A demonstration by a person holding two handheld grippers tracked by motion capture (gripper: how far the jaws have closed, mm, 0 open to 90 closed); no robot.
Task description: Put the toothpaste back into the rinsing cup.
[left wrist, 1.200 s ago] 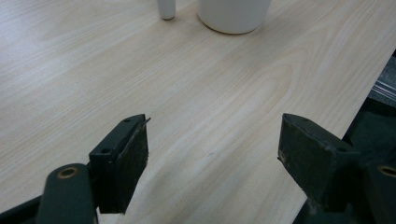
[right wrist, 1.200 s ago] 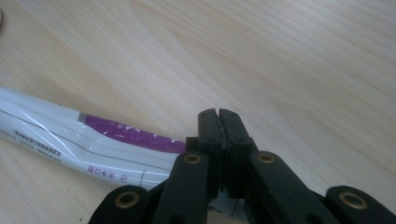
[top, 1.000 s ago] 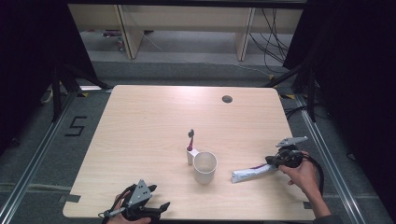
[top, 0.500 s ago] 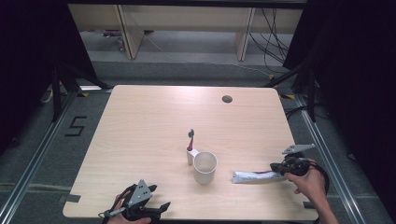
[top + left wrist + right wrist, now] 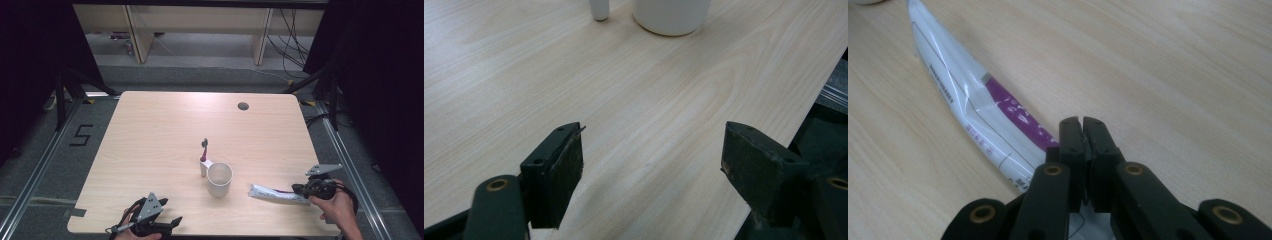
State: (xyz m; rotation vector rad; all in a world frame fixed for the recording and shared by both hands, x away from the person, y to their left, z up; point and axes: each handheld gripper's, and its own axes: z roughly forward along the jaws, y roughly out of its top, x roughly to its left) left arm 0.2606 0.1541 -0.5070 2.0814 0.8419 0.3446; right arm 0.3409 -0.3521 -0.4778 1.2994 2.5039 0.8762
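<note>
A white and purple toothpaste tube (image 5: 277, 195) lies flat near the table's front right. My right gripper (image 5: 297, 190) hovers over the tube's right end. In the right gripper view its jaws (image 5: 1081, 125) are shut pad to pad, and the tube (image 5: 978, 105) runs away underneath them, not clamped. A white cup (image 5: 219, 178) stands mid-table, with a toothbrush (image 5: 204, 149) upright in a small white holder (image 5: 203, 167) just behind and left of it. My left gripper (image 5: 170, 224) rests at the front left edge, open and empty (image 5: 651, 170), pointing towards the cup (image 5: 671, 17).
The wooden table (image 5: 165, 130) has a dark round cable hole (image 5: 243, 106) at the back right. Its front edge is close to both hands. Black frames and cables stand on the floor around the table.
My right gripper has slid right and towards the front edge along the tube, which stays where it lay. The left gripper, cup and toothbrush have not moved.
</note>
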